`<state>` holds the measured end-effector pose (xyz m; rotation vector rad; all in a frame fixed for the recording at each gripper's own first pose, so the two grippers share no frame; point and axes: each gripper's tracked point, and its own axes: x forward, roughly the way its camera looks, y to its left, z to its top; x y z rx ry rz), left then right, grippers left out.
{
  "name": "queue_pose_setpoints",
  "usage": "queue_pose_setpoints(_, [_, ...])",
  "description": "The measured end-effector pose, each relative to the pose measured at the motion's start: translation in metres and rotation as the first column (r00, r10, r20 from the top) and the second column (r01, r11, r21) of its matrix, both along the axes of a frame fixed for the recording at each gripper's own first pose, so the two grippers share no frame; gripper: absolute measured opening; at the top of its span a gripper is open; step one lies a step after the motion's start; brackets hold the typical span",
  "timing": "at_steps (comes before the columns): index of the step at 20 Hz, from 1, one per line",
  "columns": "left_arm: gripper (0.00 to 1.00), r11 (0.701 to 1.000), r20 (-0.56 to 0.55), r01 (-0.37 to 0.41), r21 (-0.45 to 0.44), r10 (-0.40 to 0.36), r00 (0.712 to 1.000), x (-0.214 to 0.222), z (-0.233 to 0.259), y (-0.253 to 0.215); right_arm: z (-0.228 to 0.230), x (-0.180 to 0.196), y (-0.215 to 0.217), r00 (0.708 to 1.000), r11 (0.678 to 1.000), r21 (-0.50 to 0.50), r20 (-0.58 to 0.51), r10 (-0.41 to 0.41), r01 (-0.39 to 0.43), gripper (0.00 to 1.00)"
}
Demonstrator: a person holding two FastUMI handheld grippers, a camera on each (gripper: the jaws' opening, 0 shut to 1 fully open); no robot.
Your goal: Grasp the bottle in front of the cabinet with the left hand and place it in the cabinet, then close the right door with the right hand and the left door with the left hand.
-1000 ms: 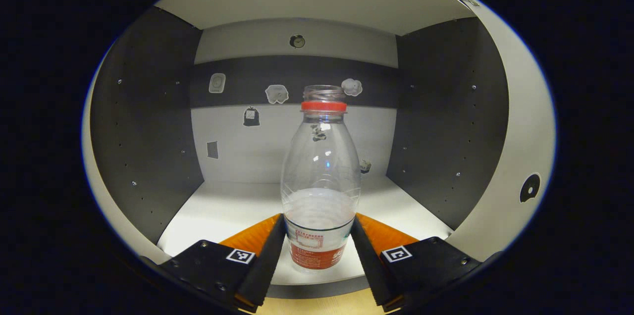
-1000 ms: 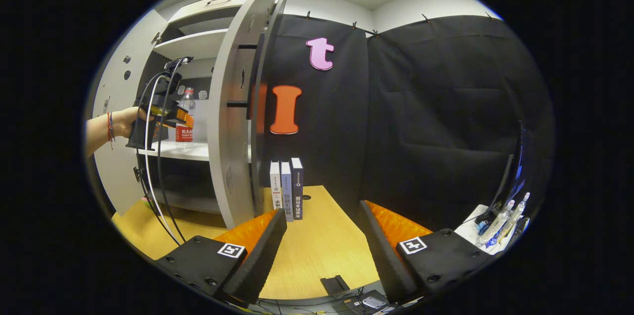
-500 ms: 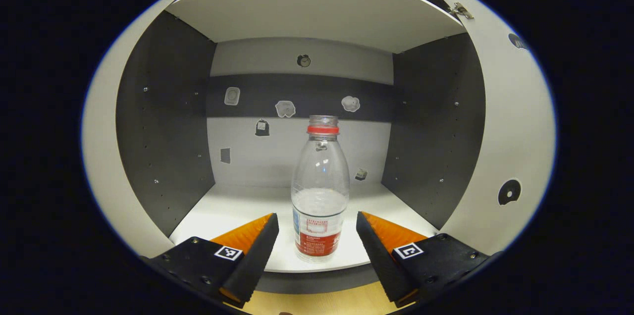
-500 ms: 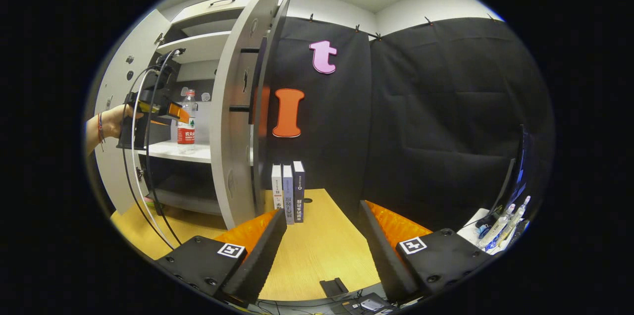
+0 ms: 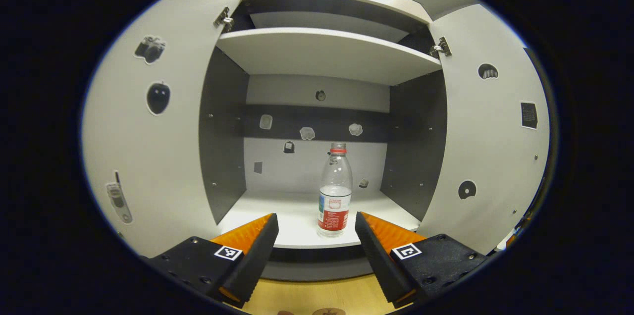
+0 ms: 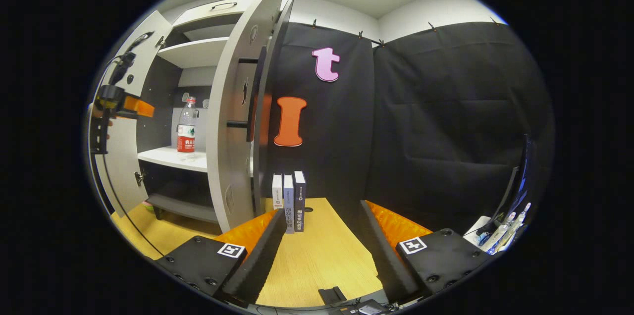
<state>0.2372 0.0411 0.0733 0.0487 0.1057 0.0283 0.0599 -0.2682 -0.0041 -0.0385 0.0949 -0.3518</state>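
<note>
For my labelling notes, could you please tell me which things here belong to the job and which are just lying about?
Job:
bottle on the cabinet shelf
right door, open
left door, open

Lying about:
books
spray bottles

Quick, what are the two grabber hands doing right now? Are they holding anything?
Left gripper: open, holding nothing; the bottle stands free on the cabinet shelf.
Right gripper: open, holding nothing, over the wooden table.
</note>
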Motion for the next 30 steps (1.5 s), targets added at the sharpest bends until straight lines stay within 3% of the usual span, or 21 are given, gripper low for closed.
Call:
queue_pose_setpoints(5, [0.95,0.997,0.027,-0.046,-0.064,0.048,0.998,-0.074,0.010,0.027,0.020,0.027,0.001,0.999,0.999,-0.014,0.032,0.038,-0.038,0.97])
queue_pose_setpoints(10, [0.95,0.990,0.024,-0.130,-0.045,0.132,0.991,-0.129,0.004,0.062,0.027,0.063,0.012,0.995,0.994,0.051,0.037,0.096,-0.098,0.89])
queue_pose_setpoints(11, [0.95,0.990,0.026,-0.137,-0.038,0.138,0.990,-0.138,0.004,0.065,0.028,0.069,0.012,0.995,0.993,0.069,0.037,0.097,-0.100,0.97])
queue_pose_setpoints(12, [0.95,0.990,0.032,-0.140,-0.029,0.141,0.989,-0.146,0.004,0.069,0.028,0.074,0.014,0.994,0.992,0.076,0.040,0.099,-0.102,0.89])
queue_pose_setpoints(14, [0.95,0.988,0.047,-0.153,-0.011,0.153,0.987,-0.161,0.008,0.078,0.022,0.084,0.015,0.995,0.992,0.076,0.026,0.101,-0.103,0.89])
queue_pose_setpoints(15, [0.95,0.988,0.051,-0.155,-0.009,0.155,0.987,-0.167,0.009,0.081,0.019,0.090,0.013,0.995,0.992,0.073,0.021,0.097,-0.099,1.00])
queue_pose_setpoints(18, [0.95,0.989,0.060,-0.149,-0.011,0.150,0.987,-0.181,0.010,0.087,0.020,0.096,0.020,0.994,0.990,0.085,0.022,0.108,-0.110,0.97])
queue_pose_setpoints(19, [0.95,0.989,0.060,-0.146,-0.015,0.147,0.987,-0.185,0.009,0.089,0.021,0.097,0.023,0.993,0.989,0.085,0.021,0.116,-0.118,0.89])
queue_pose_setpoints(21, [0.95,0.991,0.057,-0.129,-0.033,0.131,0.990,-0.189,0.008,0.091,0.026,0.097,0.028,0.992,0.989,0.076,0.022,0.127,-0.128,1.00])
queue_pose_setpoints(23, [0.95,0.992,0.045,-0.117,-0.051,0.119,0.992,-0.193,0.003,0.094,0.027,0.095,0.028,0.993,0.990,0.075,0.025,0.117,-0.119,0.89])
queue_pose_setpoints(25, [0.95,0.991,0.032,-0.116,-0.061,0.118,0.993,-0.198,-0.002,0.098,0.028,0.094,0.033,0.992,0.987,0.106,0.034,0.119,-0.122,0.89])
queue_pose_setpoints(26, [0.95,0.991,0.029,-0.117,-0.063,0.119,0.992,-0.199,-0.004,0.100,0.027,0.092,0.038,0.992,0.985,0.121,0.040,0.119,-0.123,0.97])
queue_pose_setpoints(30, [0.94,0.990,0.027,-0.115,-0.082,0.117,0.993,-0.202,-0.006,0.105,0.034,0.089,0.051,0.990,0.987,0.083,0.053,0.131,-0.135,0.96])
